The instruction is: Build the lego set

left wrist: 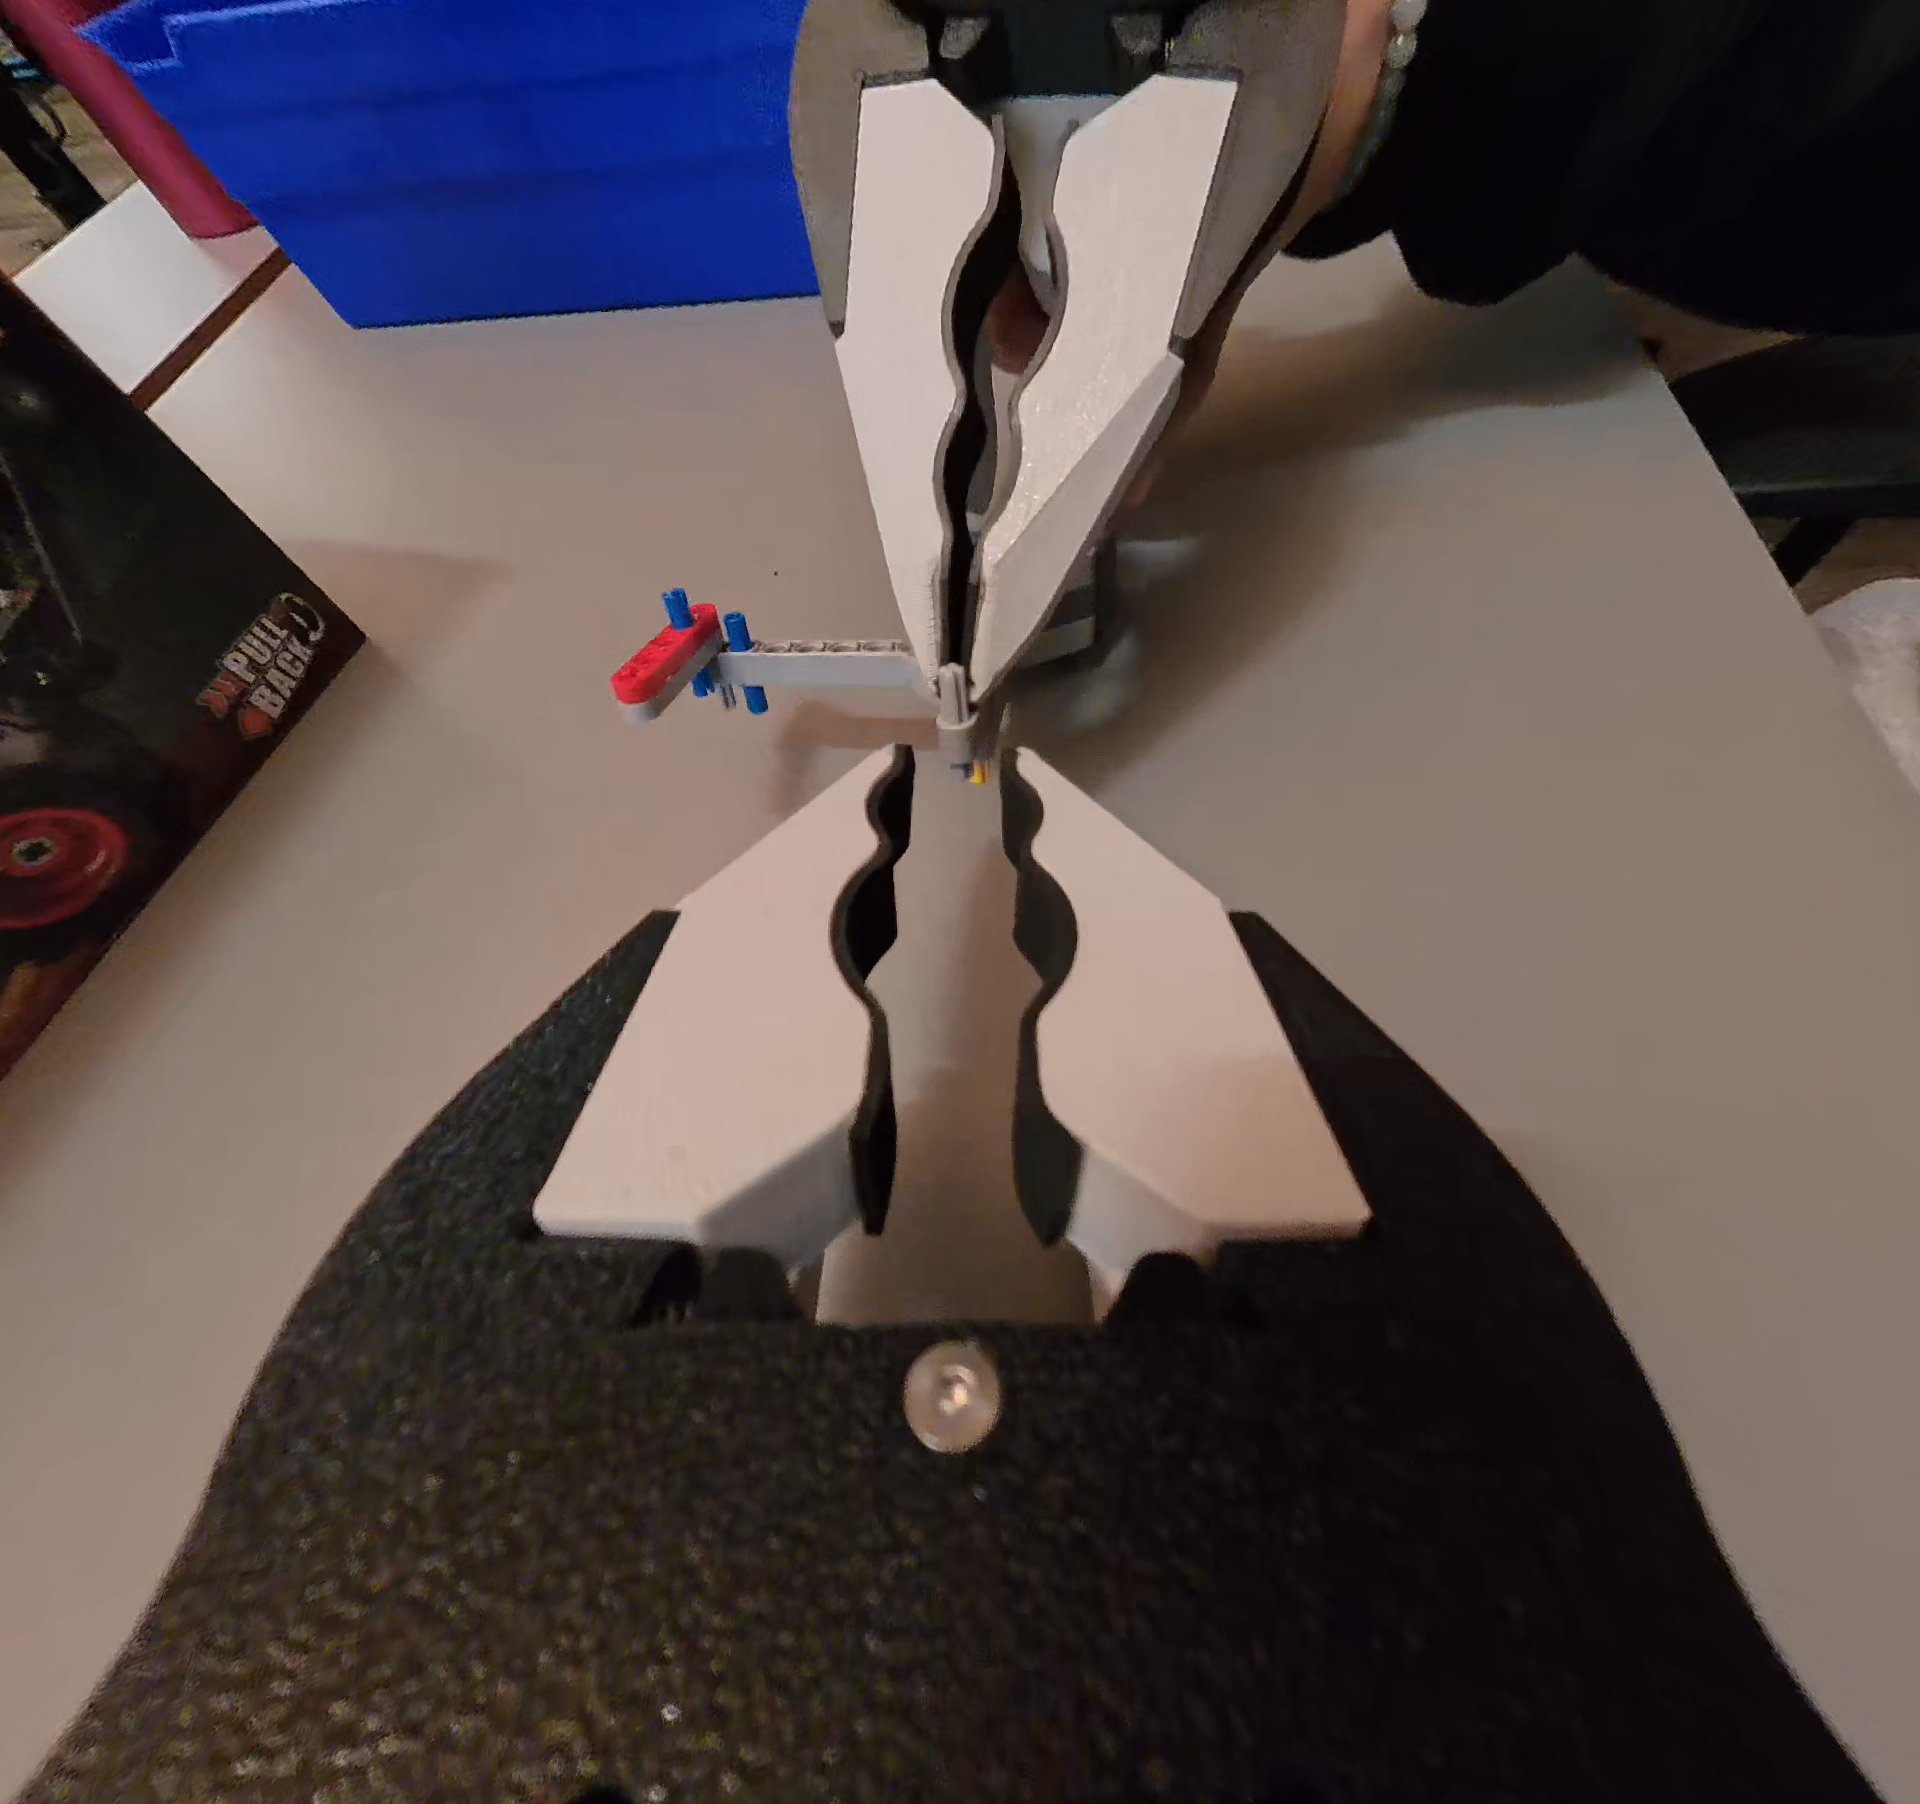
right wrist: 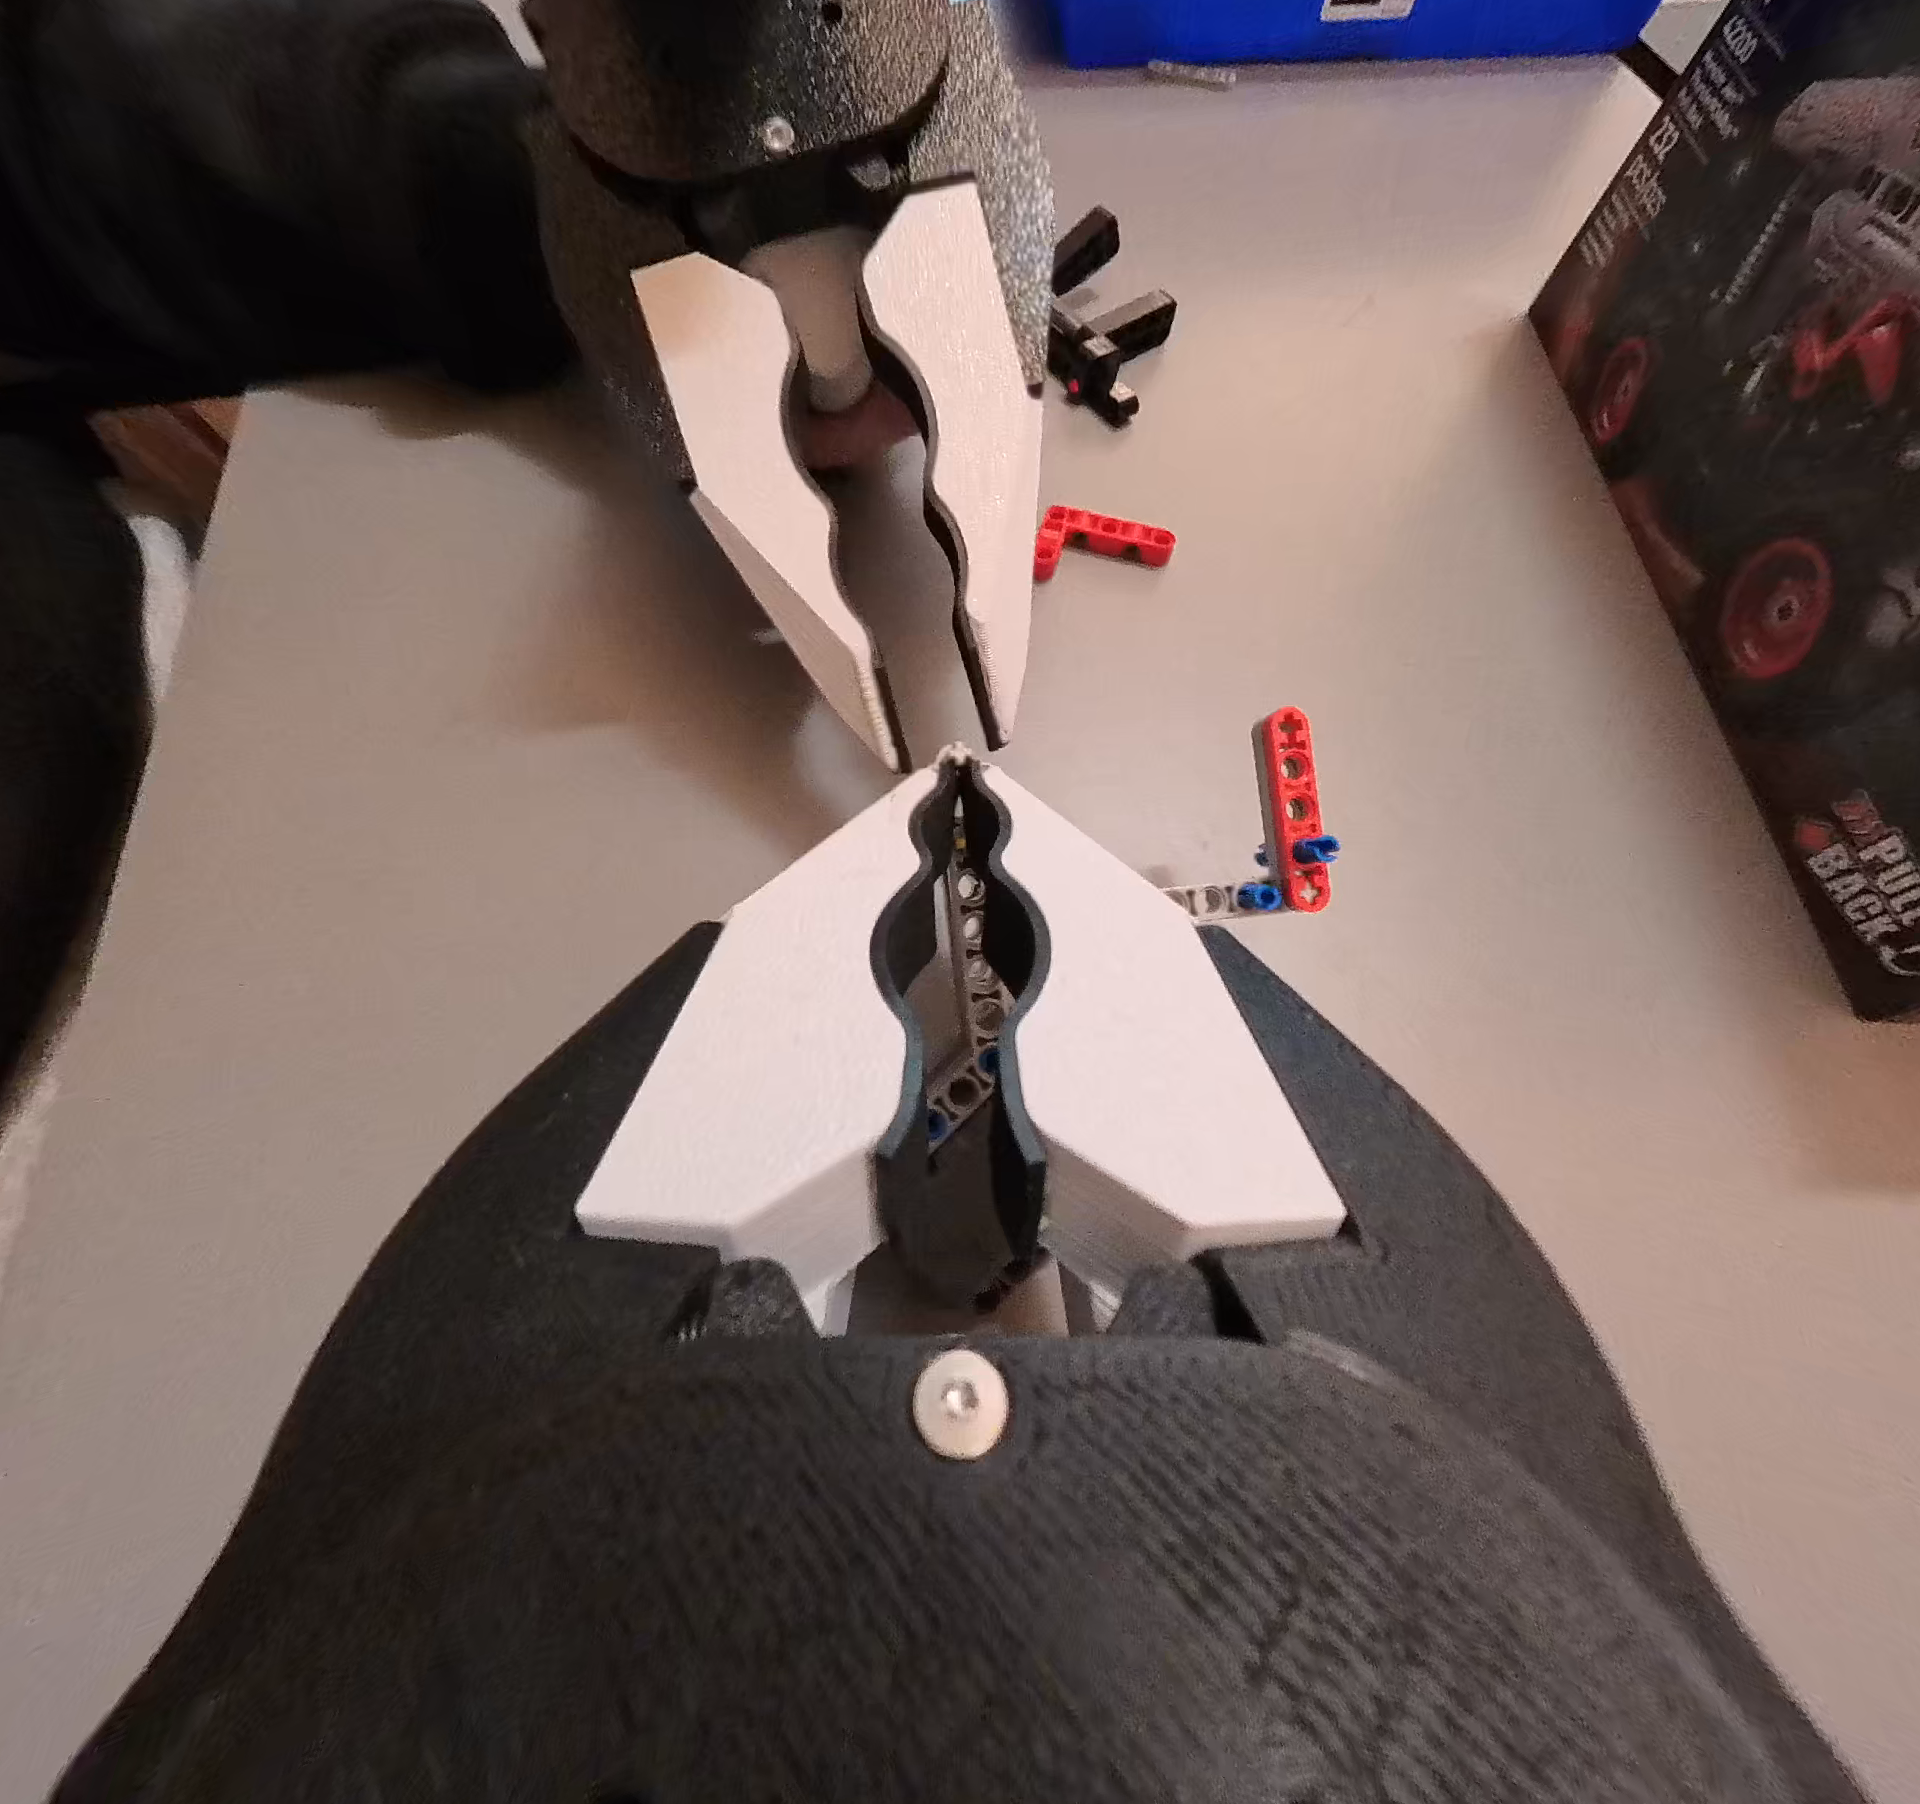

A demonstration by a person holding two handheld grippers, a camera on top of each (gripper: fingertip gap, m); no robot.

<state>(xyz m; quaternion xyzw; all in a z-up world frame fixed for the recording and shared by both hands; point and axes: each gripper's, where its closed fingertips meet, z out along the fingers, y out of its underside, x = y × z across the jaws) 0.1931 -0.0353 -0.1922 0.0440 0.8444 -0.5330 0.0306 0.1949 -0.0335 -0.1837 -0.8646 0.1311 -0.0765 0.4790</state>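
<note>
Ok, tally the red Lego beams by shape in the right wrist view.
L-shaped red beam, loose on table: 1
Straight red beam, on grey assembly: 1
Total: 2

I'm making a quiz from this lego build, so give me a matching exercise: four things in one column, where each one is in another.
Things:
1. left gripper
2. right gripper
3. red L-shaped beam
4. blue bin

States or places:
A. lying loose on the table
B. open, empty
C. at the table's far end
D. shut on the grey beam assembly

Pairs: 1-B, 2-D, 3-A, 4-C
</note>
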